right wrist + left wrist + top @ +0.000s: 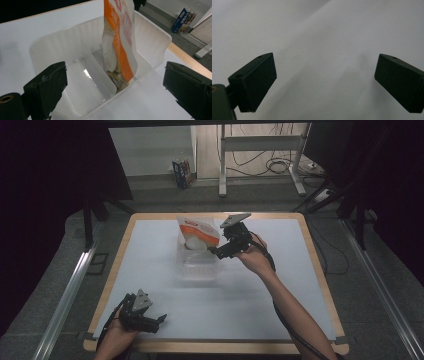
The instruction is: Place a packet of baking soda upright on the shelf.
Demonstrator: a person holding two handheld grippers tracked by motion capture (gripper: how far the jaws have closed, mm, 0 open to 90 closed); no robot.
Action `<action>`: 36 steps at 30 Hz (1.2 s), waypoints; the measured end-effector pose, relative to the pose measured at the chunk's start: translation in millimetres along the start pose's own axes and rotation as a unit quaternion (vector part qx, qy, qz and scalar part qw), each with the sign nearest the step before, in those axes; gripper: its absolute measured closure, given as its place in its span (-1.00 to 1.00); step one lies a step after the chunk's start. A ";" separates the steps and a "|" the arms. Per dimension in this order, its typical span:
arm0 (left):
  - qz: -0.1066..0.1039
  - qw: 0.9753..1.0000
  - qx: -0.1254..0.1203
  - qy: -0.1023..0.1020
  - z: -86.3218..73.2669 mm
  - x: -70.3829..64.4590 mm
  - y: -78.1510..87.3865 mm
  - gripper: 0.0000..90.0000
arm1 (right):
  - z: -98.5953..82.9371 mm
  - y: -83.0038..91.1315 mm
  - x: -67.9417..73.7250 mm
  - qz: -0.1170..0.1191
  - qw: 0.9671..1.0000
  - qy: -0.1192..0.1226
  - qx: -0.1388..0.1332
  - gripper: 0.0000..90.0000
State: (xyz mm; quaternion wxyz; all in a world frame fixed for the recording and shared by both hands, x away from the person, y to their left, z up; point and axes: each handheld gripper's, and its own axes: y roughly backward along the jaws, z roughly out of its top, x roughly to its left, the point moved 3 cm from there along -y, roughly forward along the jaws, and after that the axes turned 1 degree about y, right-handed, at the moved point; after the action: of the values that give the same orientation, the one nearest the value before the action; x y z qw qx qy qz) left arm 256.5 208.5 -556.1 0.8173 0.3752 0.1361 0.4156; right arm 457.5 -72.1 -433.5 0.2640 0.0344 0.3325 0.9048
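A clear plastic bin [198, 268] with a divider [97, 68] sits at the middle of the white table. An orange and white pouch [199, 233] stands upright in its far compartment, leaning on the wall; the near compartment [75, 85] is empty. My right gripper [218, 251] hovers just right of the bin beside the pouch, open, with nothing held. In the right gripper view the pouch [119, 37] and bin [160, 37] lie ahead of the spread jaws of the right gripper [115, 82]. My left gripper [160, 319] rests open at the table's near left corner; between the jaws of the left gripper [324, 72] is bare white surface.
The table top [280, 285] has a wooden rim [320, 265]. On the floor beyond stand a blue box [183, 173], a desk frame [260, 145] and loose cables [277, 166]. Metal rails [65, 300] run along both sides.
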 end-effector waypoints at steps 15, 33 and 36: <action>0.001 1.000 0.001 -0.002 0.1 -0.4 -0.3 -0.91 | -17.5 8.8 2.7 0.001 1.000 -0.009 -0.003 -0.89; 0.003 1.000 0.005 -0.006 0.3 -1.4 -0.7 -0.91 | -41.4 24.3 11.2 -0.007 1.000 -0.019 -0.004 -0.89; 0.004 1.000 0.006 -0.007 0.4 -1.6 -1.1 -0.91 | -48.1 27.1 13.2 -0.008 1.000 -0.024 -0.005 -0.89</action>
State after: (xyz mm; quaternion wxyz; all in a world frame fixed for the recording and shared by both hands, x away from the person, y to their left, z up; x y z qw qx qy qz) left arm 256.4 206.6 -556.7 0.8143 0.3839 0.1315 0.4151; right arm 422.5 -110.9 -455.6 0.2790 0.0522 0.3220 0.9032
